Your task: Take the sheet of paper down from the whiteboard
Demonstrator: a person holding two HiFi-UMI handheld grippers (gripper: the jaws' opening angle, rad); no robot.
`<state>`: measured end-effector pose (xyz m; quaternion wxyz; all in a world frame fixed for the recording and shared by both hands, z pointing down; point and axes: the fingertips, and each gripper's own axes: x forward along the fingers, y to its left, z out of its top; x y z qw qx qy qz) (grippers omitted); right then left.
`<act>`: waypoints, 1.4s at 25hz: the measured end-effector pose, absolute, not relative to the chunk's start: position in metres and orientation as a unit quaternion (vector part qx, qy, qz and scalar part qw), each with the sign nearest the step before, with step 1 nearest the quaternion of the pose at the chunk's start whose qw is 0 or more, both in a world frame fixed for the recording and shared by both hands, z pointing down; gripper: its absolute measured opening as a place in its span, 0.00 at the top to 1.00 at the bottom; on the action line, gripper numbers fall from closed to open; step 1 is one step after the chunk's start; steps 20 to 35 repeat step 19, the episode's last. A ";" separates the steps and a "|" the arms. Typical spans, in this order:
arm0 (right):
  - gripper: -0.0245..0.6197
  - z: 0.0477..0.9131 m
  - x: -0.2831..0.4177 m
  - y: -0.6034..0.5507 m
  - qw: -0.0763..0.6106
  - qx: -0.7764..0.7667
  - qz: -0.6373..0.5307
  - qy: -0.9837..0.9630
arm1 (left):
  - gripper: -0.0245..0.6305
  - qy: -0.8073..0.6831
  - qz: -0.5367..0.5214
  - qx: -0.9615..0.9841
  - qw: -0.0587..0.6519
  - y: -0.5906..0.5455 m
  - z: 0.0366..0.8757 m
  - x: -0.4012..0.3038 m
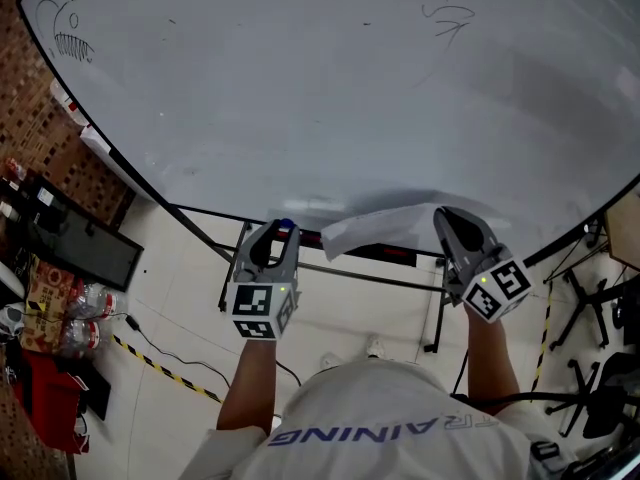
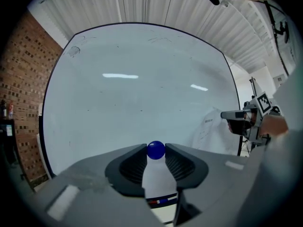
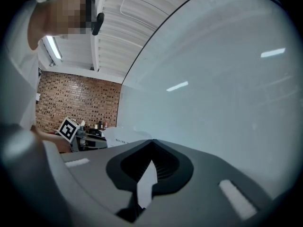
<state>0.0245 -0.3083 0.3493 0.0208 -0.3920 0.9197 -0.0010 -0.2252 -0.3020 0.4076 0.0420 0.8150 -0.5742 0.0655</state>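
The right gripper is clamped shut on one edge of the sheet of paper. In the right gripper view a thin white sliver of it shows between the closed jaws. In the head view the sheet runs from that gripper toward 9 o'clock, slightly crumpled, in front of the whiteboard's lower edge at about 6 o'clock. I cannot tell whether the paper touches the board.

The left gripper sits at 9 o'clock of the sheet, just beside its free end. Its jaws are closed on a white marker with a round blue cap that pokes out past the fingertips toward the board.

The whiteboard is mostly bare, with a small toothy doodle at 10 o'clock and a faint scribble at 1 o'clock. A brick wall stands at the board's 9 o'clock side. Yellow-and-black tape lies on the tiled floor at 7 o'clock.
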 end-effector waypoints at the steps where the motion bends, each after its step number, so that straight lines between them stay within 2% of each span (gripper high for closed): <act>1: 0.95 0.349 0.025 -0.307 0.021 -0.392 -0.001 0.920 | 0.76 -0.577 0.063 0.814 0.040 -0.300 0.407 -0.226; 35: 0.95 0.350 0.040 -0.294 0.023 -0.394 -0.001 0.919 | 0.76 -0.575 0.029 0.816 0.042 -0.294 0.397 -0.214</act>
